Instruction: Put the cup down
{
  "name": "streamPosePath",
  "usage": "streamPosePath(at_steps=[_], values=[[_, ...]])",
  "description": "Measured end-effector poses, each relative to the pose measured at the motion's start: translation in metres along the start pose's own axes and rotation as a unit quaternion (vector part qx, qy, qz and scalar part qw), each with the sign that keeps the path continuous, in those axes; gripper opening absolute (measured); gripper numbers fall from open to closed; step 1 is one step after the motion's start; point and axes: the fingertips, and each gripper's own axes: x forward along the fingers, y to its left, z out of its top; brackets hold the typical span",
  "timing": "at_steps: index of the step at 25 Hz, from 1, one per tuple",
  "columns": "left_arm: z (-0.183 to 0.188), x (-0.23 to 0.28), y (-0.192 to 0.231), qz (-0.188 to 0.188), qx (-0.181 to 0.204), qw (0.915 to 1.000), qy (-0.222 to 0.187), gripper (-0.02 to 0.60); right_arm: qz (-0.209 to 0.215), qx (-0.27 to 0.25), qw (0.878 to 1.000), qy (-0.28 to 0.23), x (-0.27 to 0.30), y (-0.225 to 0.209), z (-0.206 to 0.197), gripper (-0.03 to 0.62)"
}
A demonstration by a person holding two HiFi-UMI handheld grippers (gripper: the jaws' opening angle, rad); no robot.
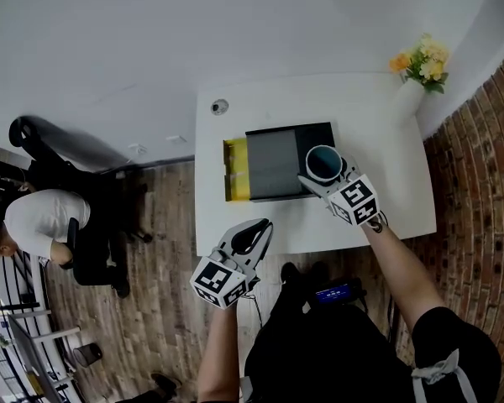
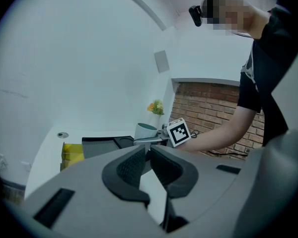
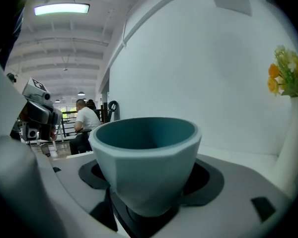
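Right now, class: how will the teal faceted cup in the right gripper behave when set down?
The teal faceted cup looks rigid, holding shape when gripped. Its base, narrower than its rim, may let it tip if nudged. Seemingly empty, so probably light.

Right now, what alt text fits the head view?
The right tongs grip a teal cup at the right end of a dark tray on a white table. The left tongs, shut and empty, hover at the table's near edge.

Grey left gripper (image 1: 260,229), right gripper (image 1: 321,175); black-white marker cubes (image 1: 223,280); black short sleeves (image 2: 249,86).
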Motion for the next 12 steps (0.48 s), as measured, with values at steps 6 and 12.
streamPosePath(at_steps=[6, 12], values=[[0.0026, 0.0005, -0.0053, -0.004, 0.005, 1.0000, 0.000, 0.023, 0.000, -0.001, 1.000, 0.000, 0.0007, 0.0001, -0.0015, 0.387], [0.0038, -0.0034, -0.0079, -0.003, 0.009, 1.0000, 0.002, 0.023, 0.018, -0.004, 1.000, 0.011, 0.0033, 0.0047, -0.0078, 0.430]])
